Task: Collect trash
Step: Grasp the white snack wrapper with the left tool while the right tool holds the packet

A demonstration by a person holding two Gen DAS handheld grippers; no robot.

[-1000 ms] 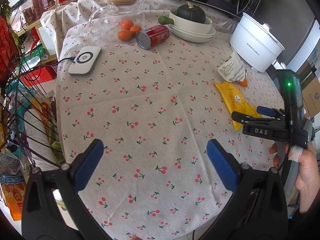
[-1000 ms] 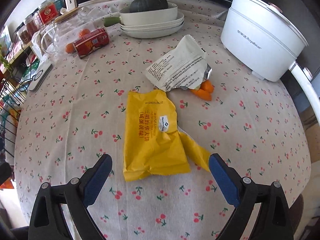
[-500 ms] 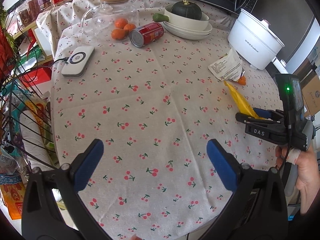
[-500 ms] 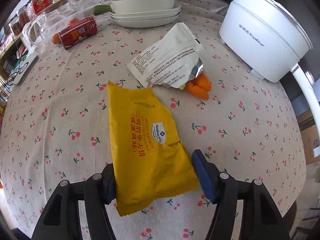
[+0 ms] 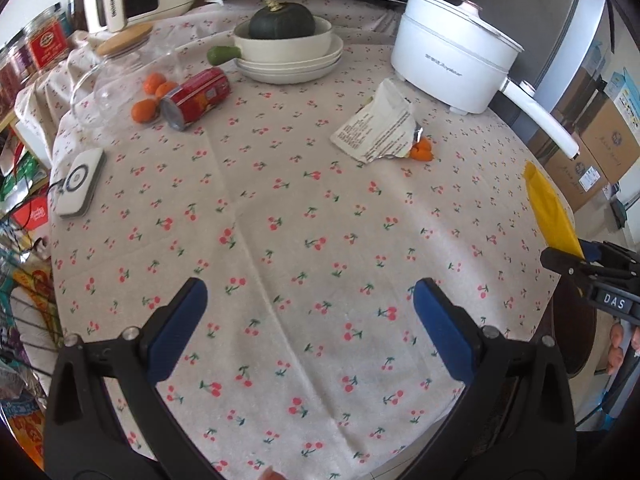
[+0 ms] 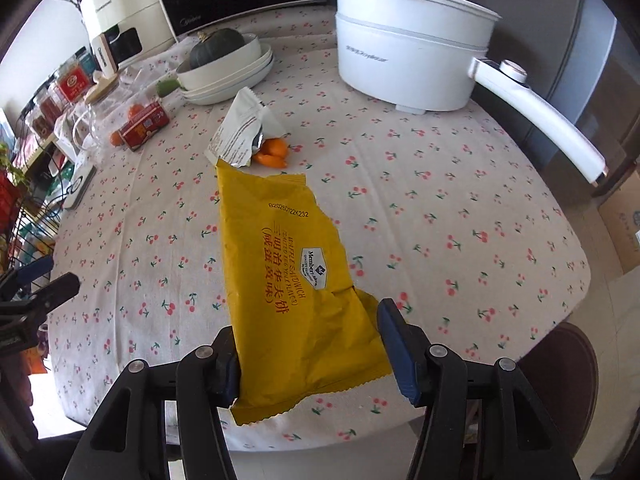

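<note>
My right gripper point(image 6: 310, 344) holds a yellow snack wrapper point(image 6: 288, 272) by its lower end, clear of the cherry-print tablecloth point(image 6: 440, 200). Its jaws are still closing, and both pads press the wrapper's sides. The left wrist view has that wrapper point(image 5: 550, 212) edge-on at the table's right rim, sticking up from the right gripper point(image 5: 580, 256). My left gripper point(image 5: 308, 332) stands open over the near cloth, nothing between its blue pads. A torn white wrapper point(image 5: 376, 132) lies beside small orange pieces point(image 5: 422, 153). A red can point(image 5: 196, 98) lies on its side at the far left.
A white electric pot point(image 5: 452, 68) with a long handle stands at the far right. Stacked white dishes point(image 5: 288, 52) hold a dark squash. A glass jar point(image 5: 116, 80), tangerines and a white pad point(image 5: 78, 188) sit left. A wire basket point(image 5: 24, 280) hangs off the left edge.
The right gripper shut on the yellow wrapper and lifted it off the cloth toward the table's right edge. My left gripper moved rightward across the table and stayed open.
</note>
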